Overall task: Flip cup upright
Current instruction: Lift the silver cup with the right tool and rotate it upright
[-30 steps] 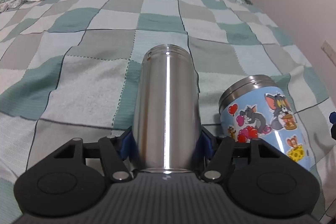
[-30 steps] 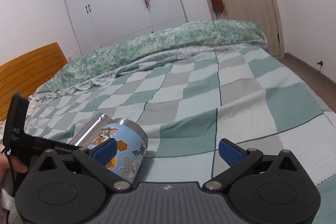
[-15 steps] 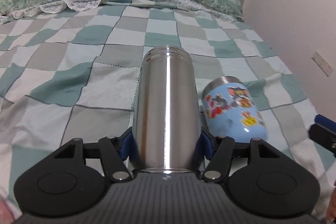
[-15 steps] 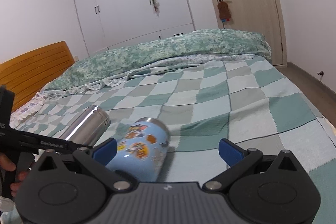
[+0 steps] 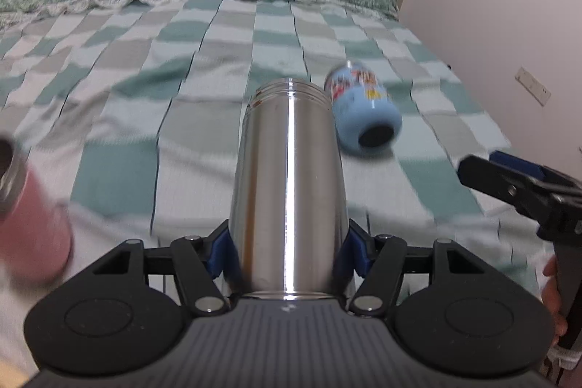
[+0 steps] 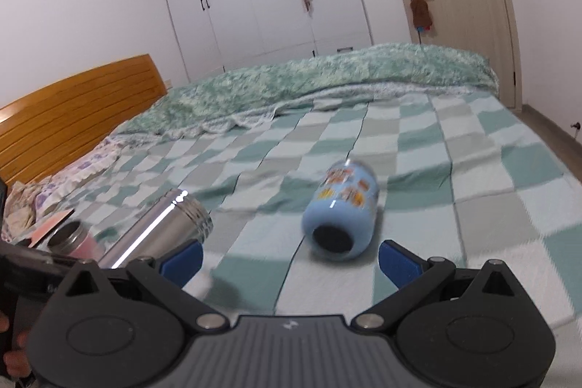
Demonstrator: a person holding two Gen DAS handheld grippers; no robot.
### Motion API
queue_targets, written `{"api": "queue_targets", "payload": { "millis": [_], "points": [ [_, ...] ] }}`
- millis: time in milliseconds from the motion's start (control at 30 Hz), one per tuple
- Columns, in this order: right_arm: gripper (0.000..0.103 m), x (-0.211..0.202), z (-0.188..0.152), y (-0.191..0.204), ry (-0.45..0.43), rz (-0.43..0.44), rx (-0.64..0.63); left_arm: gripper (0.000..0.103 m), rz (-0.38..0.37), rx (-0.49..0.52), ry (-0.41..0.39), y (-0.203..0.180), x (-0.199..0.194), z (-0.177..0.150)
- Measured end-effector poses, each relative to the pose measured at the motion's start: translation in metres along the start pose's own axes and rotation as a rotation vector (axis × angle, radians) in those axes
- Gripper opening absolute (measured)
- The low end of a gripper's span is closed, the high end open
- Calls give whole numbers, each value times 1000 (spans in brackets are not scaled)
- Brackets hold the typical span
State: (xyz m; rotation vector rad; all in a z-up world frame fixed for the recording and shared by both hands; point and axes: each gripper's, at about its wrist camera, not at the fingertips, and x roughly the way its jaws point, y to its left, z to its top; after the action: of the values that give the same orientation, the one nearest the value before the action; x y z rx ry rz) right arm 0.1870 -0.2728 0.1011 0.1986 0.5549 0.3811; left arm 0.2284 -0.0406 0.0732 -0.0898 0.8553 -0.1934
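stainless steel fills the left view: the steel cup (image 5: 289, 191) is clenched between the blue pads of the left hand-held gripper (image 5: 289, 248), held above the checked bedspread (image 5: 120, 119) and lying along the fingers, threaded mouth pointing away. the right hand-held gripper (image 6: 289, 251) is released, its pads spread wide and holding nothing. just ahead of it, the blue cartoon cup (image 6: 342, 211) lies on its side on the bed, dark base toward the camera. a pink cup (image 6: 74, 240) stands at far left. to finish well, i judge the left wrist should pitch until the mouth faces up, then press the base flat before letting go, since soft bedding could tip a tall cup.
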Motion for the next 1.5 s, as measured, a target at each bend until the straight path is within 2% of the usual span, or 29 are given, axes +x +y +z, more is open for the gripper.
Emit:
{"api": "queue_targets", "payload": {
  "millis": [267, 367, 600, 633, 667, 700, 800, 967, 1333, 1500],
  "points": [
    [103, -16, -50, 17, 62, -54, 4, 63, 61, 21, 37, -8, 8, -56],
    [103, -22, -60, 16, 66, -87, 6, 64, 78, 14, 57, -8, 21, -64],
    [103, -30, -71, 10, 75, -128, 20, 65, 57, -11, 6, -2, 19, -67],
    [103, -31, -71, 11, 74, -128, 20, 75, 51, -18, -11, -1, 17, -66],
    [103, -33, -71, 12, 71, -125, 19, 94, 43, -20, -38, 1, 12, -66],
    [103, -34, -71, 14, 69, -122, 15, 103, 41, -19, -65, 3, 6, -66],
    [103, -35, -68, 24, 74, -125, -12, 103, 48, 3, -145, 8, -17, -65],
    [103, -26, -62, 51, 95, -105, -56, 103, 72, 20, -205, 32, -48, -63],
    [103, 33, -49, 124, 189, -50, -86, 103, 176, 31, -234, 118, -87, -74],
    [103, 69, -43, 129, 273, -46, -7, 103, 190, 18, -239, 147, -90, -79]
  ]
}}
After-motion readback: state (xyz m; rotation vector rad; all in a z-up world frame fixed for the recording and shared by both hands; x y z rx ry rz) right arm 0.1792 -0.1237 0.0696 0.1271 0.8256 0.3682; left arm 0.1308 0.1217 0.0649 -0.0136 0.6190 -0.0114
